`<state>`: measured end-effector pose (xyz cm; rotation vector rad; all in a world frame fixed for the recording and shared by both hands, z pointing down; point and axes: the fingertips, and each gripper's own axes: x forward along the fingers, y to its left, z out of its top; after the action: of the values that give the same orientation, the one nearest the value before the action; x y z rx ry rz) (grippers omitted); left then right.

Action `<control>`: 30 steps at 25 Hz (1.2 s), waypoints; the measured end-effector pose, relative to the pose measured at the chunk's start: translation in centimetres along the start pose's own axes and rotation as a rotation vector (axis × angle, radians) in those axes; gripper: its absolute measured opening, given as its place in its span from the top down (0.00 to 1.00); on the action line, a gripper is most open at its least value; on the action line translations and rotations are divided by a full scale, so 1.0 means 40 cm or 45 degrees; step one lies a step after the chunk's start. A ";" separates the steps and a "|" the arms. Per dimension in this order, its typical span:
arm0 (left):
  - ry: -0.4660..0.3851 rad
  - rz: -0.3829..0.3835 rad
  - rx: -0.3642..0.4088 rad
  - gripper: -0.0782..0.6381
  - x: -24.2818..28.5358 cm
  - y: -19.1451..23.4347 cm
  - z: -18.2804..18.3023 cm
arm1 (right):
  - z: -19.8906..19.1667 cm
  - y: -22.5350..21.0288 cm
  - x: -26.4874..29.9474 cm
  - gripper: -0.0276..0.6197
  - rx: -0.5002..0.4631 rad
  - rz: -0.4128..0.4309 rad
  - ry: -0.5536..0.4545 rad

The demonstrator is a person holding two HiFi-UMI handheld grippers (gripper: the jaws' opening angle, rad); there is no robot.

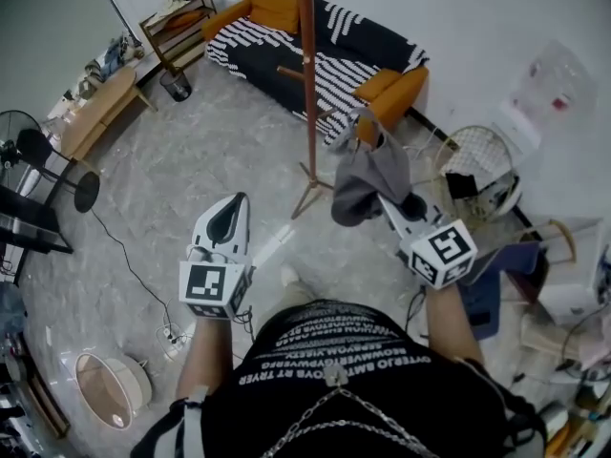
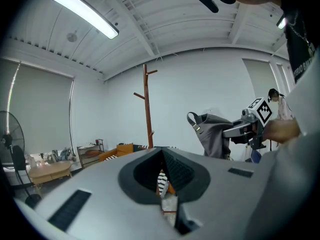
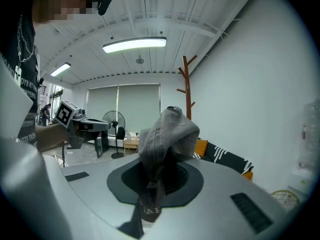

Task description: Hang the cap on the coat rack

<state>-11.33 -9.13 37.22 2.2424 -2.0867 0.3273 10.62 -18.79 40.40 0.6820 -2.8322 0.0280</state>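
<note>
The grey cap (image 1: 368, 179) hangs from my right gripper (image 1: 387, 203), which is shut on its fabric. In the right gripper view the cap (image 3: 167, 134) stands bunched up out of the jaws of the right gripper (image 3: 152, 186). The brown wooden coat rack (image 1: 307, 84) stands on the floor just left of and beyond the cap, apart from it. My left gripper (image 1: 229, 216) is lower left of the pole, shut and holding nothing. From the left gripper view, the coat rack (image 2: 147, 109) rises ahead and the cap (image 2: 215, 134) is to its right.
A striped black-and-white sofa (image 1: 315, 46) with orange cushions stands behind the rack. A floor fan (image 1: 38, 151), a wooden table (image 1: 95, 113) and a shelf (image 1: 181, 27) line the left side. Clutter and a wire basket (image 1: 477, 175) lie at the right. A cable crosses the floor.
</note>
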 end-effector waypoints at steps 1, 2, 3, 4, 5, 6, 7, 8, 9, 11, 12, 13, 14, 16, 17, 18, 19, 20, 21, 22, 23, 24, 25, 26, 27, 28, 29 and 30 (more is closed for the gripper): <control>-0.005 0.000 -0.005 0.89 0.002 0.001 0.004 | 0.004 -0.003 0.001 0.91 -0.001 -0.004 -0.006; -0.008 0.000 -0.007 0.89 0.003 0.002 0.007 | 0.008 -0.005 0.003 0.91 -0.002 -0.009 -0.012; -0.007 -0.002 -0.007 0.89 0.005 0.004 0.007 | 0.010 -0.006 0.005 0.91 -0.002 -0.012 -0.017; -0.006 -0.004 -0.006 0.89 0.008 0.005 0.006 | 0.009 -0.007 0.007 0.91 0.000 -0.013 -0.018; -0.003 -0.008 -0.003 0.89 0.011 0.004 0.004 | 0.007 -0.007 0.008 0.91 0.002 -0.011 -0.016; 0.000 -0.011 0.001 0.89 0.014 0.003 0.003 | 0.004 -0.008 0.009 0.91 0.004 -0.009 -0.015; 0.004 -0.015 0.007 0.89 0.019 0.002 0.002 | 0.002 -0.010 0.011 0.91 0.006 -0.007 -0.014; 0.009 -0.019 0.013 0.89 0.024 0.002 0.000 | 0.002 -0.013 0.014 0.91 0.007 -0.006 -0.013; 0.016 -0.023 0.021 0.89 0.030 0.003 -0.002 | 0.003 -0.017 0.017 0.91 0.008 -0.005 -0.012; 0.031 -0.030 0.026 0.89 0.043 0.007 -0.008 | 0.002 -0.023 0.029 0.91 0.012 -0.003 -0.006; 0.036 -0.032 0.025 0.89 0.049 0.010 -0.011 | -0.001 -0.024 0.036 0.91 0.015 -0.001 -0.002; 0.040 -0.034 0.021 0.89 0.056 0.012 -0.014 | -0.003 -0.026 0.042 0.91 0.018 0.001 0.000; 0.040 -0.035 0.011 0.89 0.063 0.013 -0.016 | -0.006 -0.029 0.048 0.91 0.020 0.003 0.001; 0.047 -0.036 -0.003 0.89 0.079 0.014 -0.024 | -0.015 -0.036 0.060 0.91 0.021 0.008 0.006; 0.056 -0.041 0.008 0.89 0.087 0.019 -0.032 | -0.019 -0.039 0.067 0.91 0.023 0.009 0.010; 0.065 -0.048 0.026 0.89 0.096 0.026 -0.039 | -0.022 -0.041 0.075 0.91 0.027 0.010 0.015; 0.071 -0.055 0.041 0.89 0.104 0.034 -0.044 | -0.023 -0.043 0.082 0.91 0.030 0.009 0.022; 0.074 -0.060 0.048 0.89 0.112 0.042 -0.046 | -0.023 -0.045 0.090 0.91 0.030 0.008 0.027; 0.075 -0.063 0.049 0.89 0.120 0.049 -0.046 | -0.020 -0.050 0.097 0.91 0.028 0.005 0.029; 0.074 -0.065 0.048 0.89 0.129 0.056 -0.044 | -0.016 -0.056 0.103 0.91 0.024 0.000 0.031; 0.072 -0.068 0.047 0.89 0.138 0.062 -0.043 | -0.013 -0.062 0.110 0.91 0.021 -0.006 0.033; 0.070 -0.073 0.048 0.89 0.146 0.068 -0.041 | -0.010 -0.067 0.117 0.91 0.021 -0.013 0.036; 0.069 -0.079 0.051 0.89 0.153 0.073 -0.041 | -0.008 -0.071 0.123 0.91 0.023 -0.018 0.040; 0.067 -0.084 0.053 0.89 0.159 0.079 -0.041 | -0.005 -0.073 0.130 0.91 0.023 -0.023 0.041; 0.065 -0.089 0.055 0.89 0.165 0.087 -0.042 | -0.002 -0.075 0.138 0.91 0.021 -0.027 0.038; 0.062 -0.092 0.056 0.89 0.172 0.095 -0.041 | 0.002 -0.076 0.147 0.91 0.020 -0.031 0.035; 0.058 -0.095 0.057 0.89 0.179 0.104 -0.040 | 0.005 -0.077 0.156 0.91 0.021 -0.033 0.035; 0.055 -0.098 0.057 0.89 0.186 0.113 -0.037 | 0.008 -0.079 0.166 0.91 0.020 -0.035 0.037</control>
<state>-15.53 -16.50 39.67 2.3114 -1.9856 0.4174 6.23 -24.59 41.47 0.7183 -2.7974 0.0556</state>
